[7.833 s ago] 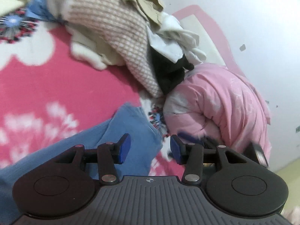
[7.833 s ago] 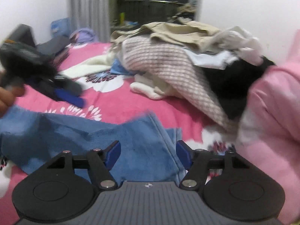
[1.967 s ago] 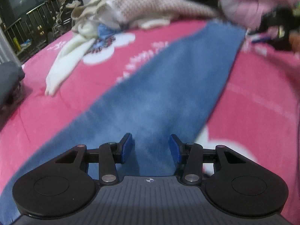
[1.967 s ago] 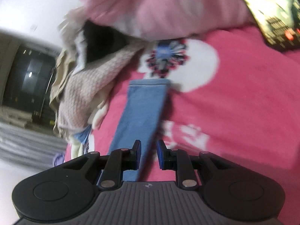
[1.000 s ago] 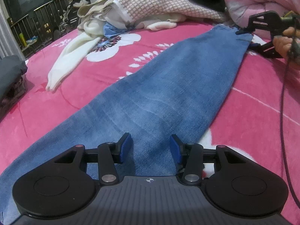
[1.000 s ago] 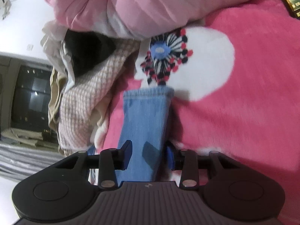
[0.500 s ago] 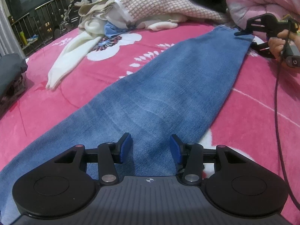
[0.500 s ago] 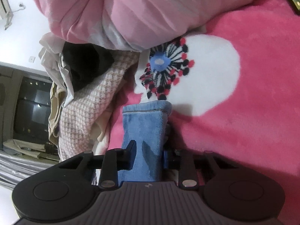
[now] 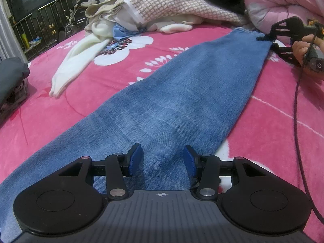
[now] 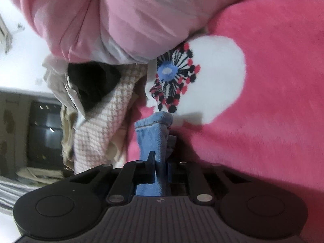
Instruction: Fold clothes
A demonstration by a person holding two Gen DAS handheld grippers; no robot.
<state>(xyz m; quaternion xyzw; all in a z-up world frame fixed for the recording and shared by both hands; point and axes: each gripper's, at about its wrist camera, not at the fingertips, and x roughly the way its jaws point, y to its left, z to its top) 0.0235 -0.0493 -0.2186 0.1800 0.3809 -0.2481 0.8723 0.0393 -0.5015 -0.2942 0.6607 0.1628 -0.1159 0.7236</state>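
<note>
Jeans (image 9: 182, 93) lie spread lengthwise on the pink floral blanket (image 9: 70, 93), legs stacked as one; judged, the first lengthwise fold is done and the crosswise folds remain. Right gripper (image 10: 161, 168) is pressed together on the hem end, near the pink duvet (image 10: 121, 20). Left gripper (image 9: 161, 160) hovers spread over the wider end, holding nothing. Count: one pair of jeans in hand, one heap of unfolded clothes (image 9: 162, 6) beyond, two grippers, one cream garment (image 9: 77, 62) lying apart
</note>
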